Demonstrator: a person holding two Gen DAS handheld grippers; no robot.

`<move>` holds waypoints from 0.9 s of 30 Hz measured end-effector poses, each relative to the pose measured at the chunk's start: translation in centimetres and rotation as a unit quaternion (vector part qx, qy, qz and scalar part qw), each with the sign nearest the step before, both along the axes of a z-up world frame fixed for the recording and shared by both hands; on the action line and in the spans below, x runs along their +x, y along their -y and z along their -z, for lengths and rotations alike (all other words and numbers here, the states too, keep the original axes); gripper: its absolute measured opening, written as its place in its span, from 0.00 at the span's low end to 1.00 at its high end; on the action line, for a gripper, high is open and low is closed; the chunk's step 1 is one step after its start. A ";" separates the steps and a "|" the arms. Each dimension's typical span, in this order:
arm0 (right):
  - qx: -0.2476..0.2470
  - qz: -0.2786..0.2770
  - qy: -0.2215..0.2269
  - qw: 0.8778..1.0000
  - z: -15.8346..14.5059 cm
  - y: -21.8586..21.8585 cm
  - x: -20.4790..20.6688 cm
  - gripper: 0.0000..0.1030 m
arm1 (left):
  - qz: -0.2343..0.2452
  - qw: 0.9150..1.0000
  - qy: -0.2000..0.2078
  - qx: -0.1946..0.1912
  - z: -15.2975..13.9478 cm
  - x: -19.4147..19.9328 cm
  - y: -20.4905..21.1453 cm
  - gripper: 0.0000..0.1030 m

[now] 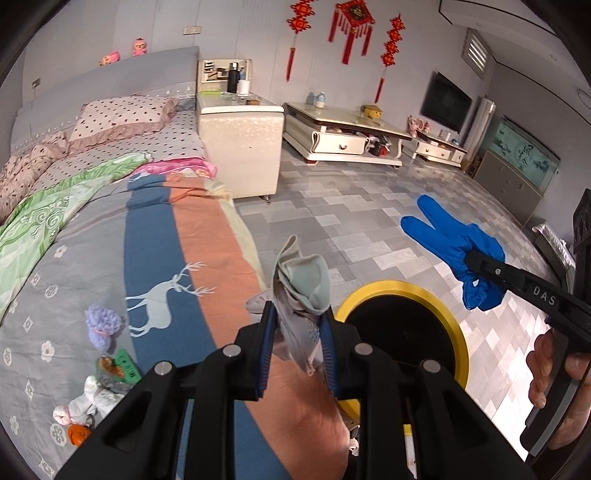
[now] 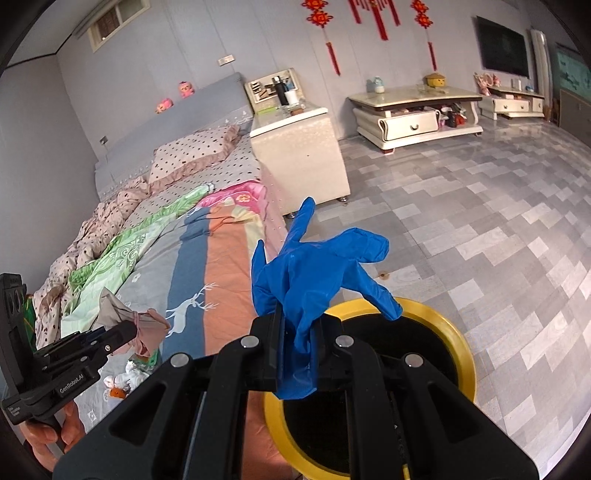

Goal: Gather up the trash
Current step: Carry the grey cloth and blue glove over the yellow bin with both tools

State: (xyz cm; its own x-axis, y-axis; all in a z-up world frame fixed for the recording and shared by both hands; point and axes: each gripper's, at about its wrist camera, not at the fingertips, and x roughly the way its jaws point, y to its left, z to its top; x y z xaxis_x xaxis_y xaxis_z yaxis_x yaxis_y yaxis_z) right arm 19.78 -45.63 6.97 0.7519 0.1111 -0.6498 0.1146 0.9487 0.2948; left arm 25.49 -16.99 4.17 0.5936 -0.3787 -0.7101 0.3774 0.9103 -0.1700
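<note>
While the bin's near rim is hidden behind both tools, we note the left gripper clenching a grey sock, the right gripper clenching a blue glove, bin at five o'clock.

Pale grey walls; red Chinese-knot hangings high on far wall. Floor of grey and white staggered tiles, glossy. Bed with grey padded headboard, polka-dot pillow, striped deer-print cover. Cream bedside cabinet beside bed. Low cream coffee table with drawer by wall. Black wall-mounted television; small louvred window above it.
</note>
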 end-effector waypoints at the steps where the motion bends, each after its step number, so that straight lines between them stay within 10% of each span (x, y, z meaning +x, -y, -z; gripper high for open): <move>1: 0.003 0.004 -0.002 1.000 0.2 0.6 0.0 0.09 | 0.004 1.000 -0.001 0.001 0.1 0.1 0.5 0.21; 27: 0.067 0.029 -0.077 0.994 10.9 7.6 1.2 0.10 | 0.093 0.992 -0.079 0.024 8.5 0.4 11.1 0.22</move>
State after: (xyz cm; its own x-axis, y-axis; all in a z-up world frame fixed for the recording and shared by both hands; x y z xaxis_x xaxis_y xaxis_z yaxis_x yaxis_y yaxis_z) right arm 21.02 -53.20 -3.98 0.6523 0.1647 -0.7399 0.2207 0.8925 0.3933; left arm 25.85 -28.11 -4.38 0.3957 -0.4354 -0.8086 0.5124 0.8354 -0.1990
